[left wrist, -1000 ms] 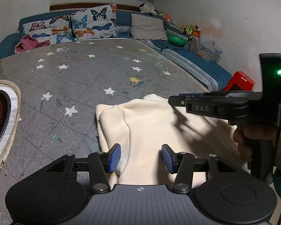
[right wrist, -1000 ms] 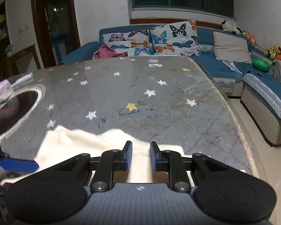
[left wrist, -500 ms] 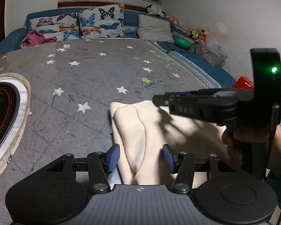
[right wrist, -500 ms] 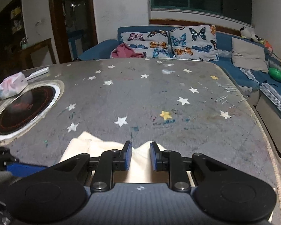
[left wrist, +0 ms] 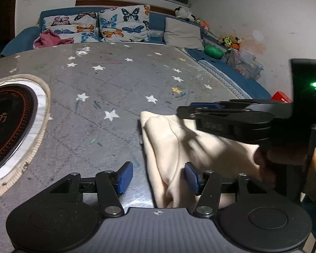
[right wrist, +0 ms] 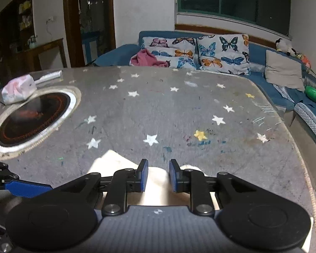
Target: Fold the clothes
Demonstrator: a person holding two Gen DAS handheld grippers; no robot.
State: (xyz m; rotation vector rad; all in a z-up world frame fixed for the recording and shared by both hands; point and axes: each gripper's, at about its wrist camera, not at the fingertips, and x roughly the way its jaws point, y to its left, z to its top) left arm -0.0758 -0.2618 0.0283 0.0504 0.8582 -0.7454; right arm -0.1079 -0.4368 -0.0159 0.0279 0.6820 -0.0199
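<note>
Cream garment [left wrist: 179, 145] lies folded on the grey star-print table cover [left wrist: 115, 88], lower centre-right of the left wrist view, its left edge running from mid-frame down toward the bottom.

Left gripper [left wrist: 159, 177]: jaws opening, about half wide. Left edge of the cloth sits between the 2 blue pads, but neither pad presses it; left pad is over bare table cover, right pad over the cloth. Nothing held.

Right gripper [right wrist: 158, 175]: jaws narrow, small gap left. In the right wrist view cream fabric shows in that gap at bottom centre; pads don't look clamped on it, so no firm hold visible. In the left wrist view this tool comes in from the right edge, level above the garment w/ shadow on the cloth, and a hand [left wrist: 284, 158] grips its handle at lower right; green light on its body.

Round black cooktop [right wrist: 31, 120] w/ white rim is set in the table, left edge in both views. Pink-white bundle [right wrist: 18, 89] beside it, upper left of right wrist view. Blue sofa [right wrist: 261, 52] w/ 2 butterfly cushions [right wrist: 221, 52] runs along the top, pink cloth [right wrist: 147, 59] on it.
</note>
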